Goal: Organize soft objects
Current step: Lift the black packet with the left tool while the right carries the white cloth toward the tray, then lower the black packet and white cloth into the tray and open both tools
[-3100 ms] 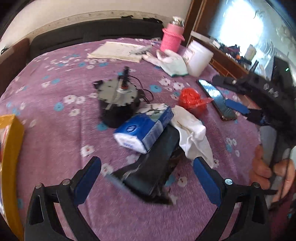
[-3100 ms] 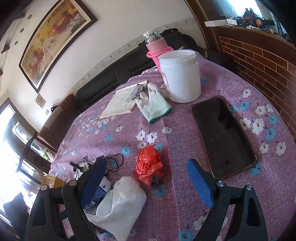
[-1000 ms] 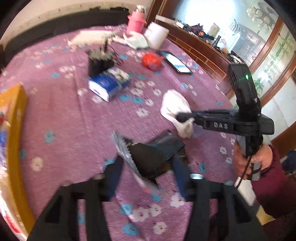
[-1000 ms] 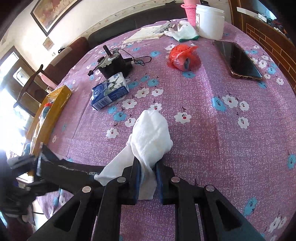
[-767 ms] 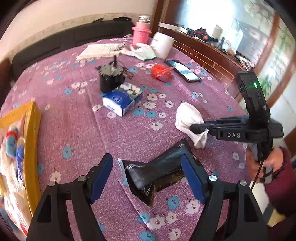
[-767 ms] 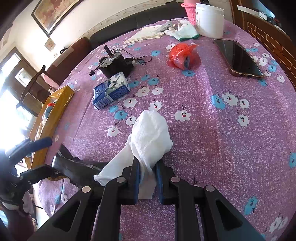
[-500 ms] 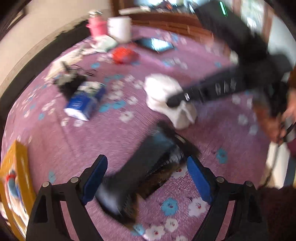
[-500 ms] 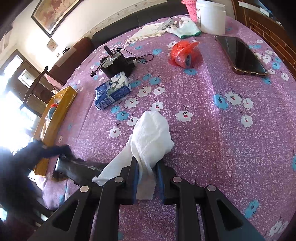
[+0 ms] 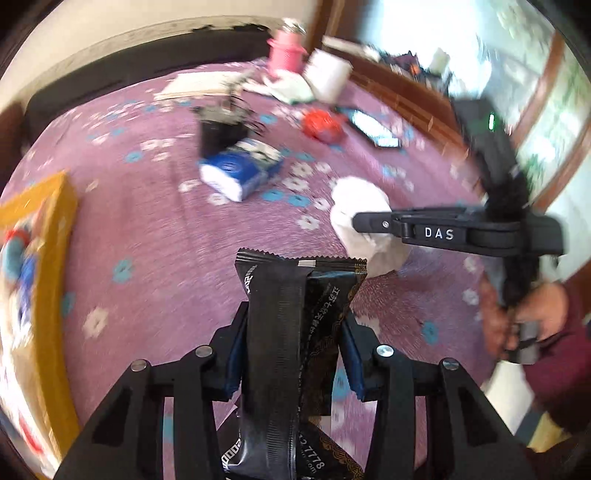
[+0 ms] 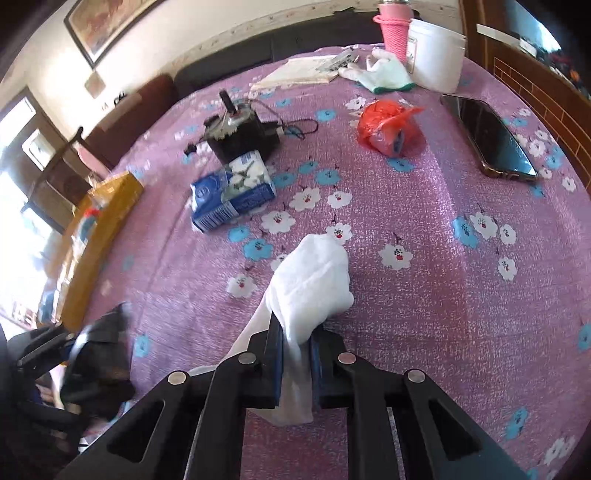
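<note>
My left gripper (image 9: 293, 332) is shut on a black foil packet (image 9: 295, 306) and holds it upright above the purple flowered tablecloth (image 9: 166, 236). My right gripper (image 10: 295, 339) is shut on a white cloth (image 10: 314, 280), which bulges out ahead of the fingers above the tablecloth (image 10: 424, 221). In the left wrist view the right gripper (image 9: 360, 221) reaches in from the right with the white cloth (image 9: 360, 201). In the right wrist view the black packet (image 10: 99, 354) shows blurred at lower left.
A blue tissue pack (image 10: 232, 195), a black motor with cable (image 10: 240, 136), a red plastic bag (image 10: 388, 125), a phone (image 10: 487, 140), a white glove (image 10: 384, 74), a white tub (image 10: 436, 55) and a pink bottle (image 10: 395, 26) lie further back. A yellow box (image 9: 44, 280) stands at the left edge.
My left gripper was open around the black packet half a second ago and has closed on it, lifting it upright. The right gripper still holds the white cloth, little moved.
</note>
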A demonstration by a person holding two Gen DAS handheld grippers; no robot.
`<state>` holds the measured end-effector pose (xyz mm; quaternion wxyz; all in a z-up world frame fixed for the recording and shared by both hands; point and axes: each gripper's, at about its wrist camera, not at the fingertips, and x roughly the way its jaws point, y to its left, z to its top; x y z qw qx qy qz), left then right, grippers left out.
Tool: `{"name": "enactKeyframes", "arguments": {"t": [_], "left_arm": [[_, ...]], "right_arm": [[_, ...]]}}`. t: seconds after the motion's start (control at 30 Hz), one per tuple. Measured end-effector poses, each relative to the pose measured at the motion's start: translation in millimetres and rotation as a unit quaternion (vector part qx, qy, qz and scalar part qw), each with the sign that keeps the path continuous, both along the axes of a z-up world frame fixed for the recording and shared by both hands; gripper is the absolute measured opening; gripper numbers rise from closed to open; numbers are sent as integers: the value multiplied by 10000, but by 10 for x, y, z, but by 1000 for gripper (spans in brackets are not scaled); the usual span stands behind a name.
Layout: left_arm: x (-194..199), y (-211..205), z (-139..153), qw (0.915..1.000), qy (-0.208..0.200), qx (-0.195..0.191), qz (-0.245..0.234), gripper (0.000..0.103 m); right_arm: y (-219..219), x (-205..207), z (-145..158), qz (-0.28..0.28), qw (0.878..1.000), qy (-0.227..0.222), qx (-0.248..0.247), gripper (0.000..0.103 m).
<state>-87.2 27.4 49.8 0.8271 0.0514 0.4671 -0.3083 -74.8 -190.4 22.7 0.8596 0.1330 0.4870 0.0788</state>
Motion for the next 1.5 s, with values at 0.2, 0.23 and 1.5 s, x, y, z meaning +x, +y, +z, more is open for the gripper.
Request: {"name": "enactKeyframes", "arguments": {"t": [0.2,0.23,1.5], "left_arm": [[33,867,329,9935,-100,-403,1060,44],[39,1037,375,9910,-172,-351,1281,44],[-477,3668,551,9165,-707,-635,3886,83]], "right_arm": [[114,-39,267,53,9989,-408,204,12],[178,-40,321,128,9986,-468,212,12],[3801,483,636,3264,9444,-189,359,14]]}}
